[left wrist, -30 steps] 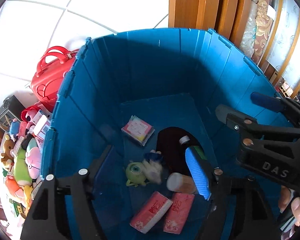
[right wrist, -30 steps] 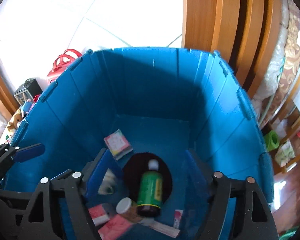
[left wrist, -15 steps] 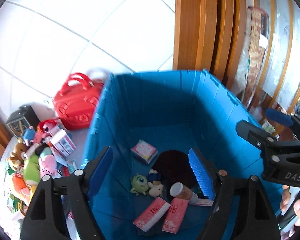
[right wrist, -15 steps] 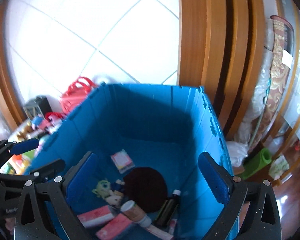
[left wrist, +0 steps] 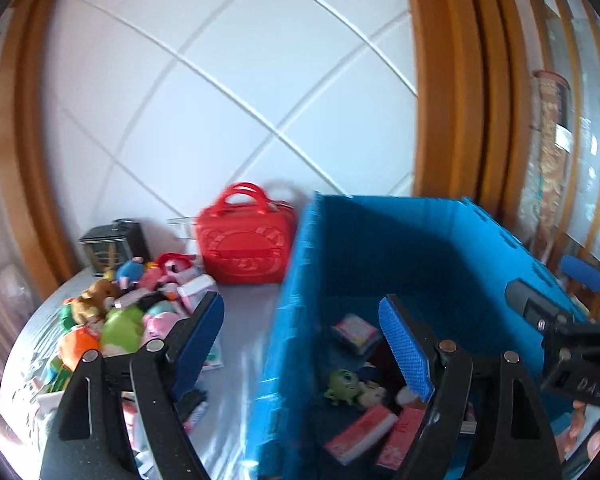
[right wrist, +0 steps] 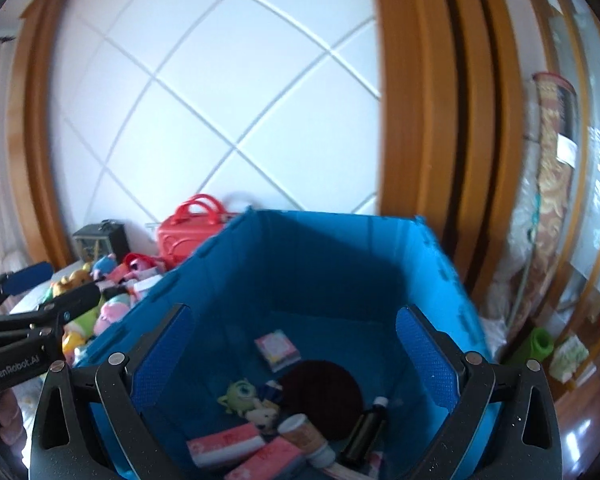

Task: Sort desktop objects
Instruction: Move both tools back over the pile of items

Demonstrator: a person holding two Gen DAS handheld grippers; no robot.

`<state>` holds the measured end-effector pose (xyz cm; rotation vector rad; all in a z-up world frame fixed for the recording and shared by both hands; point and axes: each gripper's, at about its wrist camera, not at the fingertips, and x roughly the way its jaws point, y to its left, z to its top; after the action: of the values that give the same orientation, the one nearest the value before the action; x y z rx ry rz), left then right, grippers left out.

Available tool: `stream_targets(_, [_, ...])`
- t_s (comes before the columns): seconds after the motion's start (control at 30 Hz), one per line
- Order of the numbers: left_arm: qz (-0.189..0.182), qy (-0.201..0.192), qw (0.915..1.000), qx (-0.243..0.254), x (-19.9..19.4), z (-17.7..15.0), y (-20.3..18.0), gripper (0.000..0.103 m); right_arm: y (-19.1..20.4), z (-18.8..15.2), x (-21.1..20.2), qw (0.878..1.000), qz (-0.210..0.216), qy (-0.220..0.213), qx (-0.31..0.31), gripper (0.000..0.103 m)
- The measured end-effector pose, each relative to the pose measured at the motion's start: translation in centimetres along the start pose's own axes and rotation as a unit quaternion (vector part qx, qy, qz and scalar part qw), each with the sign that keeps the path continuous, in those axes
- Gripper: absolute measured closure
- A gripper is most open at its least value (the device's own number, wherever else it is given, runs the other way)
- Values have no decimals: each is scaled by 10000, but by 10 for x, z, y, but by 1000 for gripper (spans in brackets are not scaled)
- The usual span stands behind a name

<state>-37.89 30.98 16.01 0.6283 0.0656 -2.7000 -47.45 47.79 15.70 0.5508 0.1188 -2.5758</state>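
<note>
A blue folding crate [left wrist: 380, 204] [right wrist: 332, 218] stands on the table. It holds a green one-eyed toy [left wrist: 342, 384] [right wrist: 240, 392], pink tissue packs [left wrist: 360, 432] [right wrist: 224, 444], a small card pack [right wrist: 276, 346], a dark bottle [right wrist: 364, 428] and a capped jar [right wrist: 300, 432]. My left gripper [left wrist: 300, 308] hangs open and empty over the crate's left wall. Above the crate's inside, my right gripper [right wrist: 294, 314] is wide open and also empty. A pile of plush toys [left wrist: 112, 316] [right wrist: 108, 292] lies to the left of the crate.
A red carry case [left wrist: 244, 252] [right wrist: 184, 232] and a small black lantern box [left wrist: 112, 244] stand behind the toys against the white tiled wall. The table has a pale cloth [left wrist: 244, 320]. Wooden frames rise behind the crate, with clutter on the floor at the right.
Both grippers have risen and drawn back from inside the crate. The left view has swung left, bringing the toy pile into sight. The right jaws have widened, and the bottle has rolled aside.
</note>
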Motion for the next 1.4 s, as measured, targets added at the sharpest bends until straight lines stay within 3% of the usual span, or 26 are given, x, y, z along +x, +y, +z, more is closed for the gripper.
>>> stream_targets(0.27, [636, -325, 9959, -552, -33, -21, 79, 23, 68, -9, 4, 9967, 727, -26, -373, 0])
stream_targets(0.63, [1560, -32, 9837, -894, -56, -73, 231, 23, 186, -15, 4, 9884, 1396, -17, -594, 0])
stream_targets(0.8, [1764, 320, 9796, -910, -56, -107, 309, 23, 259, -33, 17, 9848, 1554, 292, -714, 0])
stream_targets(1.0, [1705, 953, 9746, -1097, -37, -160, 378, 23, 331, -72, 49, 9801, 1560, 1040, -659, 0])
stream_targets(1.13, [1595, 1546, 9669, -1256, -13, -200, 397, 23, 358, -111, 75, 9739, 1441, 1611, -691, 0])
stream_targets(1.4, [1434, 2347, 9486, -1565, 33, -263, 390, 23, 380, -180, 129, 9504, 1406, 2547, -1101, 0])
